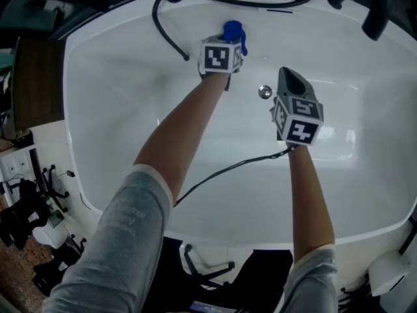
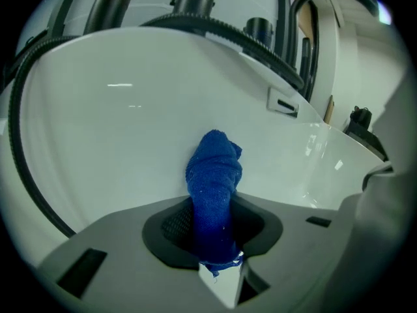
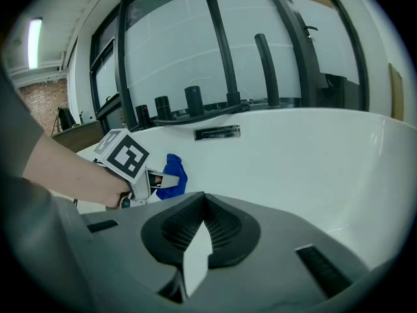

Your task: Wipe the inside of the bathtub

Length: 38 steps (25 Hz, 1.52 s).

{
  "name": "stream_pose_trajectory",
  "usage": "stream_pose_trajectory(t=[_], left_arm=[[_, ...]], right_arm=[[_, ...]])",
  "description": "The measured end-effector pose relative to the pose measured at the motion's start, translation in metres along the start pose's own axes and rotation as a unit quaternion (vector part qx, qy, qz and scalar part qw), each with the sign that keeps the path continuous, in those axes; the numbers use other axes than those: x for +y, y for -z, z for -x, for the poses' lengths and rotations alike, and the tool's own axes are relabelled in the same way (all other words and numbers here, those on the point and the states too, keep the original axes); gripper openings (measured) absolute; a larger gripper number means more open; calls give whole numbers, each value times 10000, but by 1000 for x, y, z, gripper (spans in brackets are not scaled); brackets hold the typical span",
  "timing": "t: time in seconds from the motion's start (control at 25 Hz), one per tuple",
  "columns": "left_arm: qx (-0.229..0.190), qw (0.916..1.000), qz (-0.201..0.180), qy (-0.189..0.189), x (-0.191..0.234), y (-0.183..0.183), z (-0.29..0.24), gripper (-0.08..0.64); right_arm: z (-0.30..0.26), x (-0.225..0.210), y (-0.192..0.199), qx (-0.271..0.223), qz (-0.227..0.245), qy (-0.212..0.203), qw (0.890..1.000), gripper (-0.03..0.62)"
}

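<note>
While the left tool (image 1: 227, 47) clamps the blue cloth (image 2: 214, 181), tip at bathtub (image 1: 117, 103) wall; right tool (image 3: 195, 256) closed, empty

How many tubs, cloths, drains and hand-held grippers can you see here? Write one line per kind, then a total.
Tub: 1
Cloth: 1
Drain: 1
Hand-held grippers: 2 (left hand-held gripper, right hand-held gripper)
Total: 5

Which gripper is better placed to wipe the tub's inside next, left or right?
Left: the left gripper is shut on the blue cloth, close to the bathtub wall. The right gripper is shut, holding nothing.
</note>
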State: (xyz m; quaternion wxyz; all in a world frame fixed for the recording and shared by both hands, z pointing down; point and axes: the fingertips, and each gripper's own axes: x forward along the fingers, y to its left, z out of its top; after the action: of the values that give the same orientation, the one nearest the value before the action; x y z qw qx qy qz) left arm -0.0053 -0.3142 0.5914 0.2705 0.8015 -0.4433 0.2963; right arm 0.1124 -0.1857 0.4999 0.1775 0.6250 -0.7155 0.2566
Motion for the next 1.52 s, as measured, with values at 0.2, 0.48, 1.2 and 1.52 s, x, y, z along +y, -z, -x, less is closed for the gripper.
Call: stream_pose_trajectory(t=[0.2, 0.48, 1.2, 1.52], left_arm=[[70, 9999, -24, -101, 8, -26, 21, 118], [-84, 9995, -121, -292, 22, -58, 48, 120], [-479, 9929, -1090, 85, -4, -37, 248, 121], [-1200, 9907, -627, 131, -49, -96, 384, 121]], right_arm=[[16, 8, -29, -94, -10, 11, 10000, 9], [44, 8, -56, -179, -87, 70, 9998, 9], [167, 23, -90, -21, -276, 115, 9996, 9], [254, 51, -126, 59, 118, -291, 9995, 9]])
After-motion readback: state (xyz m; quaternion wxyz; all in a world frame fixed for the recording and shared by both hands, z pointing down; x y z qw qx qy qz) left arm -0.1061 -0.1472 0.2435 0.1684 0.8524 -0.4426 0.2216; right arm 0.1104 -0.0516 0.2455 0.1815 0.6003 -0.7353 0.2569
